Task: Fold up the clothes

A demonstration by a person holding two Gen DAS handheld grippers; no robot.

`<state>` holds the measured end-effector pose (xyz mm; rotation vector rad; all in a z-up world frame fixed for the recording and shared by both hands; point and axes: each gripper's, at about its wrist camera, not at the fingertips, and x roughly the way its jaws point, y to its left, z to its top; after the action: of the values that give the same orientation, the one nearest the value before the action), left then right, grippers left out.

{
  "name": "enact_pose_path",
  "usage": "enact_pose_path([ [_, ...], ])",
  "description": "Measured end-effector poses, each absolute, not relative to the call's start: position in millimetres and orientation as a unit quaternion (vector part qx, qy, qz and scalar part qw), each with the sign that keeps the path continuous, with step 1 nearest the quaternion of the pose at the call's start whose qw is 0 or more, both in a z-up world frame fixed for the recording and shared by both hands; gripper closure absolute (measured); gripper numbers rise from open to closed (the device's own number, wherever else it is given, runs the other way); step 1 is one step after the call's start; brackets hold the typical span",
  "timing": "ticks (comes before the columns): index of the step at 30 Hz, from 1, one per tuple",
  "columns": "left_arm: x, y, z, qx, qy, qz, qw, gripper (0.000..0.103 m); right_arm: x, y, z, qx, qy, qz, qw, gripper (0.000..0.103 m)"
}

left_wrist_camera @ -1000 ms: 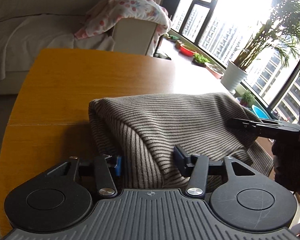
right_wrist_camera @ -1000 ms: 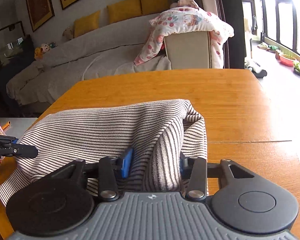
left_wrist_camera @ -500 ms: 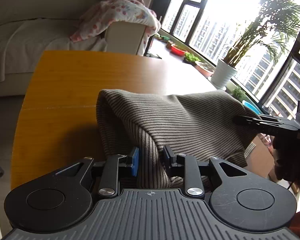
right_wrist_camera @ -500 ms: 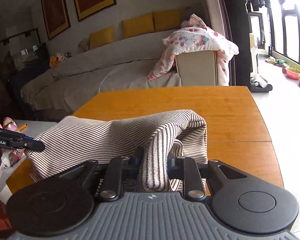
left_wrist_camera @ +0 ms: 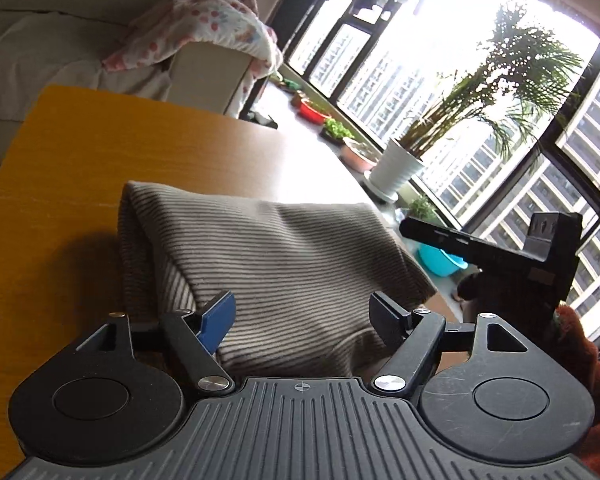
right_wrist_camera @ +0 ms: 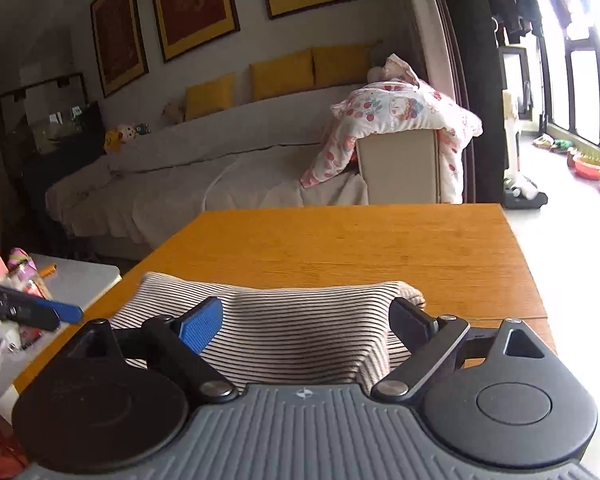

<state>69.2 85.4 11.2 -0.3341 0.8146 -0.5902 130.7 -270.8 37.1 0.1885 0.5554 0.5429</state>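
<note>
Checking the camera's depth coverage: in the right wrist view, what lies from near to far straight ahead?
Right gripper → striped garment → wooden table → sofa → framed pictures.

The setting was a home living room in a high-rise flat. A long sofa (right_wrist_camera: 204, 176) draped in pale covers ran along the wall, with yellow cushions (right_wrist_camera: 280, 74) on its back and soft toys (right_wrist_camera: 126, 134) at one end. Framed pictures (right_wrist_camera: 192, 4) hung above it. A flowered quilt (right_wrist_camera: 396, 112) lay over the sofa arm. A wooden table (right_wrist_camera: 360, 248) stood in front. Tall windows (left_wrist_camera: 480, 100) showed apartment blocks, beside a potted palm (left_wrist_camera: 396, 168).
</note>
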Motion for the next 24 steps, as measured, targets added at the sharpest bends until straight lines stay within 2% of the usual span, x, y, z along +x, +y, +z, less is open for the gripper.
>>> enact_pose_path([
  [3, 76, 73, -13, -0.155, 0.415, -0.284, 0.85, 0.022, 149, -269, 17, 0.134, 0.304, 0.274, 0.902, 0.006],
  [6, 96, 75, -14, -0.159, 0.409, -0.287, 0.852, 0.022, 165, -270, -8, 0.158, 0.334, 0.271, 0.889, 0.005],
  [13, 180, 61, -15, -0.127, 0.396, -0.26, 0.872, 0.022, 131, -256, -10, 0.102, 0.328, 0.284, 0.895, 0.001],
  [17, 225, 57, -14, -0.15, 0.389, -0.242, 0.876, 0.022, 106, -236, -2, 0.046, 0.326, 0.304, 0.894, 0.0],
  [20, 222, 58, -5, -0.162, 0.388, -0.235, 0.877, 0.02, 93, -226, 12, -0.006, 0.309, 0.314, 0.897, 0.0],
  [24, 181, 64, 9, -0.206, 0.379, -0.28, 0.858, 0.012, 100, -250, 37, -0.055, 0.246, 0.236, 0.938, 0.0],
])
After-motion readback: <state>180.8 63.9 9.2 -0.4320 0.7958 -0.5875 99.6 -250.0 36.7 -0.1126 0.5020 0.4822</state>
